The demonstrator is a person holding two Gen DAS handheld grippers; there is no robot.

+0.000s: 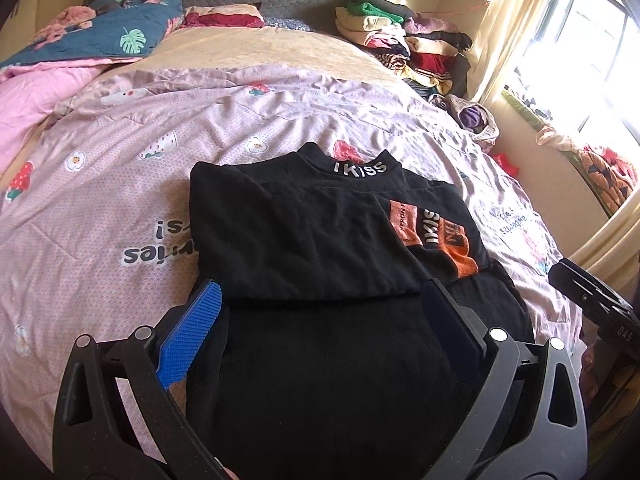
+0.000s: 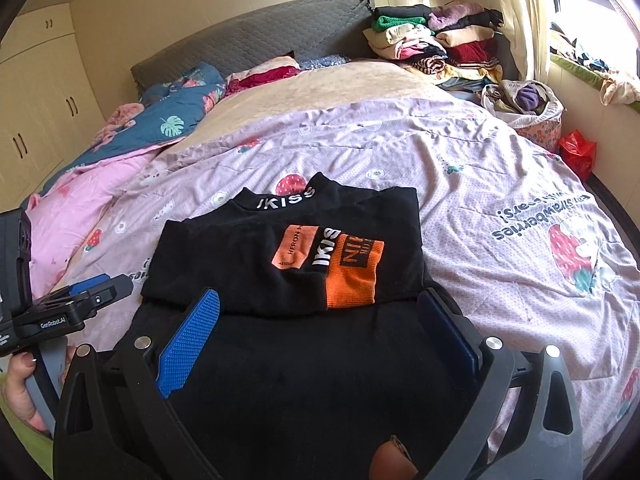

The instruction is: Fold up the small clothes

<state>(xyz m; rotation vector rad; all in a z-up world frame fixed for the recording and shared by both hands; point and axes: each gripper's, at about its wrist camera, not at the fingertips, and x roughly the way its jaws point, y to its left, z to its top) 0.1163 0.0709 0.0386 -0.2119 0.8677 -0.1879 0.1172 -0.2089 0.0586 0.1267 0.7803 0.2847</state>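
A black top [image 1: 320,236] [image 2: 256,276] with an orange patch [image 2: 352,276] and a white-lettered collar lies on the pink strawberry quilt, its sides folded in and its lower half stretching toward me. My left gripper [image 1: 320,292] hovers above the lower part of the top, jaws wide open, blue pads [image 1: 192,328] holding nothing. My right gripper [image 2: 320,300] hangs over the same garment, open too, with nothing between its pads [image 2: 190,340]. Each gripper shows at the edge of the other's view: the right one [image 1: 592,304], the left one [image 2: 80,300] held by a hand.
The quilt [image 1: 120,184] [image 2: 500,184] covers the bed. A stack of folded clothes [image 1: 404,40] [image 2: 436,36] sits at the far right corner by the grey headboard. A blue floral blanket [image 2: 180,108] lies far left. A fabric bag [image 2: 528,108] and a window ledge are at right.
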